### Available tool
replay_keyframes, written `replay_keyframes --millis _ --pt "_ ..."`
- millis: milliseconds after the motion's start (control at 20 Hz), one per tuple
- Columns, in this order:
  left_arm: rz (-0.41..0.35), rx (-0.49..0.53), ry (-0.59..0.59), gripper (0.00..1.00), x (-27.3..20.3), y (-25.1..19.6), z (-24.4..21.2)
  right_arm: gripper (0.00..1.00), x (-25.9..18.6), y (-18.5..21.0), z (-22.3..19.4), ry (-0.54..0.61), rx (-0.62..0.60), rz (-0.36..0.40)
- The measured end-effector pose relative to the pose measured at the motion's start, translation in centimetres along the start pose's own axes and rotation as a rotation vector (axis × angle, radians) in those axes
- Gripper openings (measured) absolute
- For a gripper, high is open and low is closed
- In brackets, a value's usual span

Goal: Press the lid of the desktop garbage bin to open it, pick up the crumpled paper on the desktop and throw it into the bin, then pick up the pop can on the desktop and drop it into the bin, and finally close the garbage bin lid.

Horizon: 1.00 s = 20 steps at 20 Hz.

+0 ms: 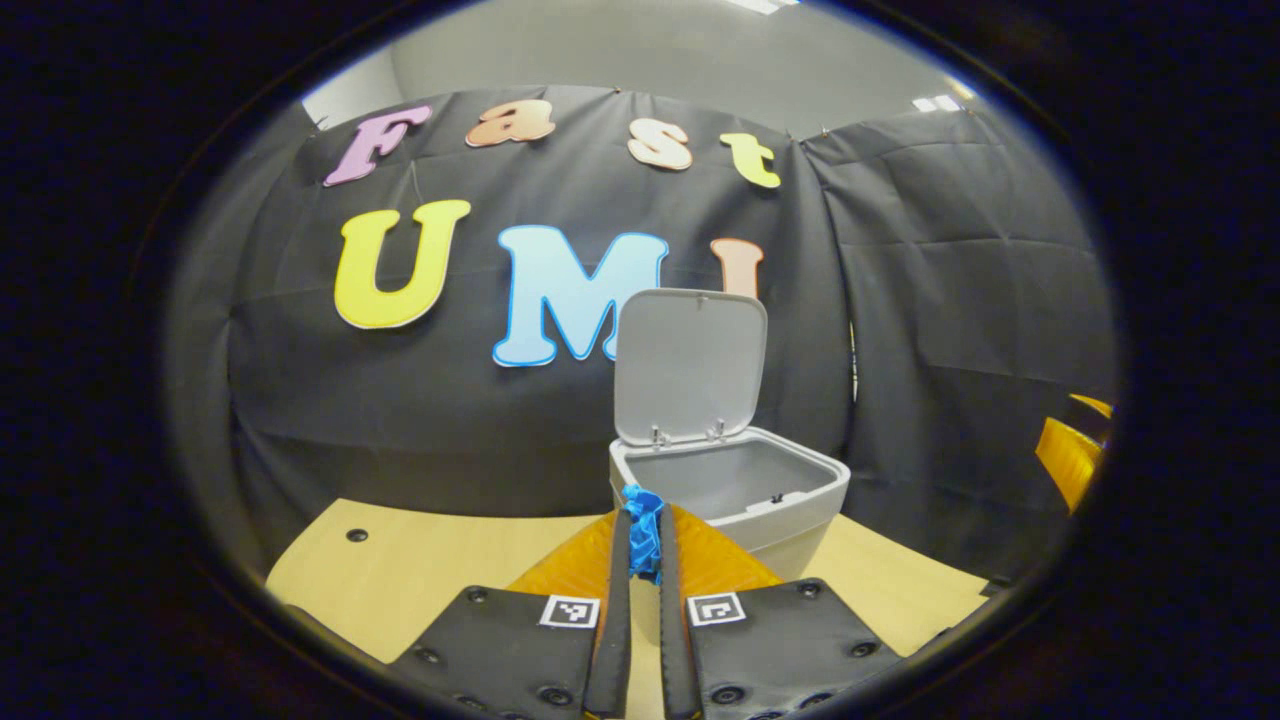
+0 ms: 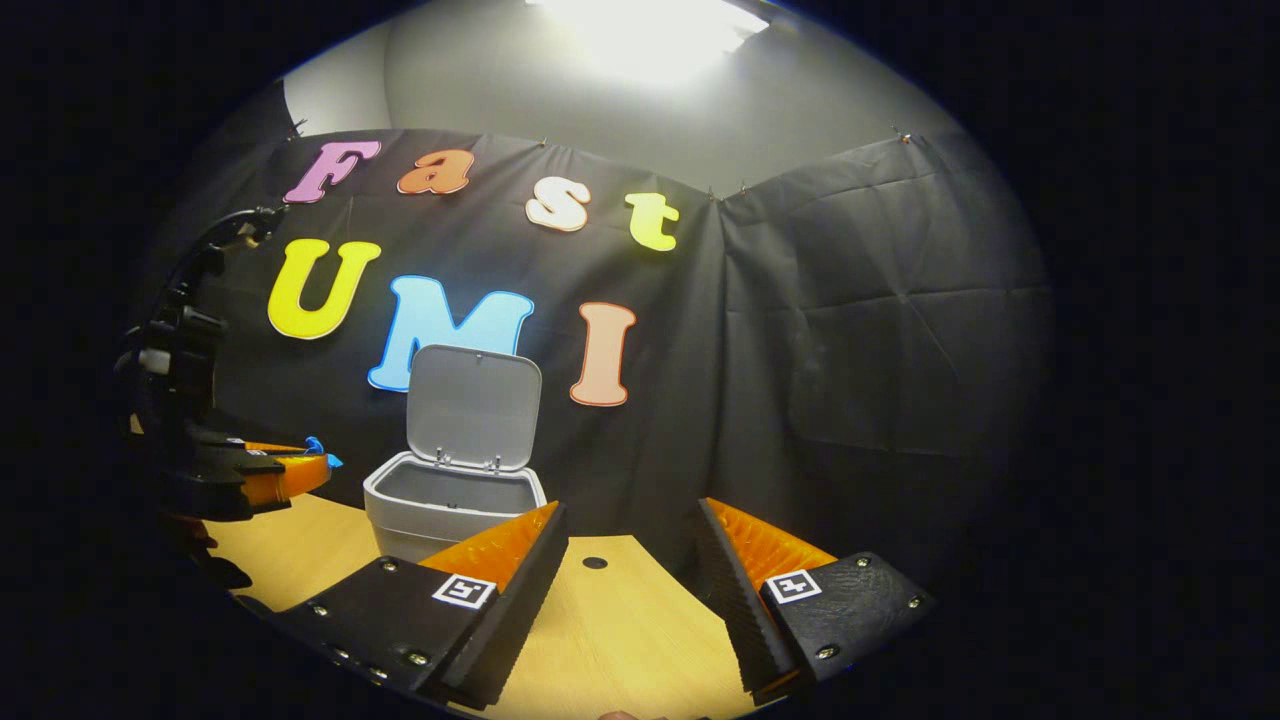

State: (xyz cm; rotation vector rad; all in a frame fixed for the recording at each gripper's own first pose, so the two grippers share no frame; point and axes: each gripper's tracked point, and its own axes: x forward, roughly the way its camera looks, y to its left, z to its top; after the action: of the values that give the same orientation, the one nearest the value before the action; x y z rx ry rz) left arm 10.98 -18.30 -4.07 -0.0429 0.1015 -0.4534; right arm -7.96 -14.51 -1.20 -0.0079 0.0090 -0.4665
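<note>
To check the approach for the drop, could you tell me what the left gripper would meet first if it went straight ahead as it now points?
Probably the garbage bin: the left gripper, shut on the crumpled paper, points at its near rim just beyond the jaws, below the raised lid. Depth is uncertain.

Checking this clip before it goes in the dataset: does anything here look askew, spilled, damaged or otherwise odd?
Nothing stands out. The garbage bin stands upright on the table with its lid raised, the left gripper pinches blue crumpled paper near it, and the right gripper is open.
</note>
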Motion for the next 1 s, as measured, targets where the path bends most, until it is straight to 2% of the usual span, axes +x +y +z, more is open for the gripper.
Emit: replay_keyframes --millis 150,300,400,750,1000 --pt "-0.025 -0.011 -0.016 0.2 1.9 -1.3 1.4 0.83 -0.4 -0.7 -0.4 0.012 0.002 -0.018" --pt "-0.025 0.025 -0.021 0.2 4.2 -2.1 1.9 0.83 -0.8 -1.1 -1.0 0.028 0.01 -0.032" --pt "-0.03 0.047 -0.02 0.18 5.7 -2.6 1.6 0.83 -0.5 -1.4 -1.7 0.045 -0.003 -0.043" --pt "-0.055 0.08 0.028 0.23 9.5 -3.8 -0.4 0.83 -0.6 -1.8 -2.7 0.077 -0.001 -0.07" --pt "-0.069 0.067 0.063 0.35 10.7 -3.6 -1.7 0.83 -1.0 -2.3 -3.1 0.102 -0.008 -0.102"
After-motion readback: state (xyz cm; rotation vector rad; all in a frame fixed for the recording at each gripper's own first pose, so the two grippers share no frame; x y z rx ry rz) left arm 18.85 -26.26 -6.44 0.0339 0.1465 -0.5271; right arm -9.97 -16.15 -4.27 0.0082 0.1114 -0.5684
